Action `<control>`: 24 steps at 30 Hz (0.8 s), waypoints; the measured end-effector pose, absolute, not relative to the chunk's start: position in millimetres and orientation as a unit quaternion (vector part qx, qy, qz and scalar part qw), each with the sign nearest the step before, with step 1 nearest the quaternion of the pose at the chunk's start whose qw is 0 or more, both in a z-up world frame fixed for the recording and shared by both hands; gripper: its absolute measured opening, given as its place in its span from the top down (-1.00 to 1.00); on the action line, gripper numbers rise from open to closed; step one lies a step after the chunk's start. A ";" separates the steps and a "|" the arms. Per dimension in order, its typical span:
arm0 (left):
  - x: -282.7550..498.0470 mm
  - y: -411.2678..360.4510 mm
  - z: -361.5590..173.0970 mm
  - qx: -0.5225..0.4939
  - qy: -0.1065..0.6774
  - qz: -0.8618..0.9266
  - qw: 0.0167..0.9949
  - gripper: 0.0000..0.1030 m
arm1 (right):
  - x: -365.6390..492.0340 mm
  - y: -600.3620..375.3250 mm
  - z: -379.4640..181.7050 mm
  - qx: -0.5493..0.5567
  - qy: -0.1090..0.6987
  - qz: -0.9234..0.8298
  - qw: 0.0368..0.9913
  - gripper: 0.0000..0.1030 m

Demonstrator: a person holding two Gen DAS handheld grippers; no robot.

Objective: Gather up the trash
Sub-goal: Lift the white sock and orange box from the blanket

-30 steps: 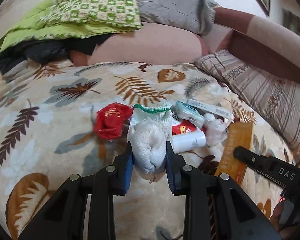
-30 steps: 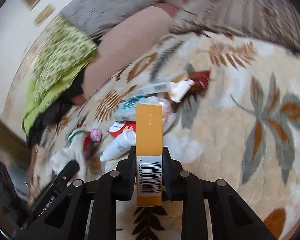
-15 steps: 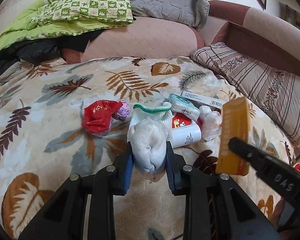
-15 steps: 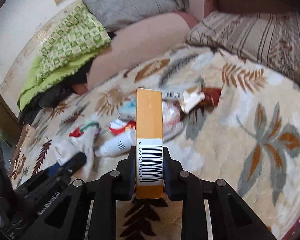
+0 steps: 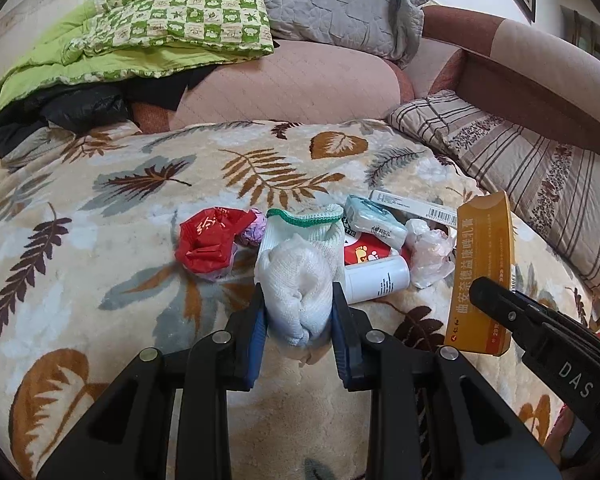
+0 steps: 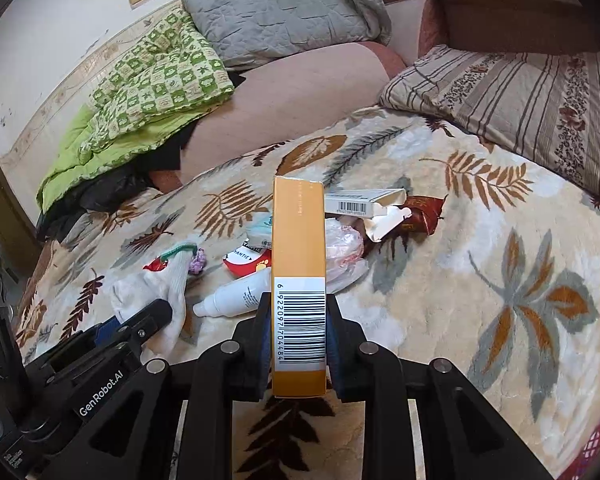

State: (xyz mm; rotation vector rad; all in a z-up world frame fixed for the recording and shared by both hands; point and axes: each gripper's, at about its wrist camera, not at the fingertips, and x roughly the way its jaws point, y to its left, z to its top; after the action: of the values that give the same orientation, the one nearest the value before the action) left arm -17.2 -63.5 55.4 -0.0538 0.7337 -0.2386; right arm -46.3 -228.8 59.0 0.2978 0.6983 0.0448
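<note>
On the bed's leaf-patterned fleece blanket (image 5: 100, 280) the trash pile lies ahead, while my left tool (image 5: 299, 320) grips a white knitted glove (image 5: 296, 280) and my right tool (image 6: 299, 340) clamps a tall orange carton (image 6: 299, 240), long axis forward.

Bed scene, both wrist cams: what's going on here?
A person is clearing trash off the leaf-print blanket. The left tool is shut on a white knit glove; the right tool is shut on an orange carton. A white bottle, red wrapper and crumpled plastic lie on the blanket.
</note>
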 end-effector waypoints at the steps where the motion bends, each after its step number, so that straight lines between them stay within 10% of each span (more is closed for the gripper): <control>1: -17.7 -64.3 55.8 -0.024 0.356 -0.115 0.927 0.46 | -46.4 -227.8 59.5 0.143 0.340 0.022 0.929 0.51; 24: -19.2 -64.9 57.7 -0.014 0.347 -0.103 0.932 0.46 | -45.4 -229.9 59.0 0.145 0.341 0.018 0.928 0.51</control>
State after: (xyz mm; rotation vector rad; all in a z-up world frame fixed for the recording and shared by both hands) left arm -19.2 -64.9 57.7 -0.0282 0.7091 -0.2108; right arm -45.4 -229.9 59.0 0.2979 0.6997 0.0371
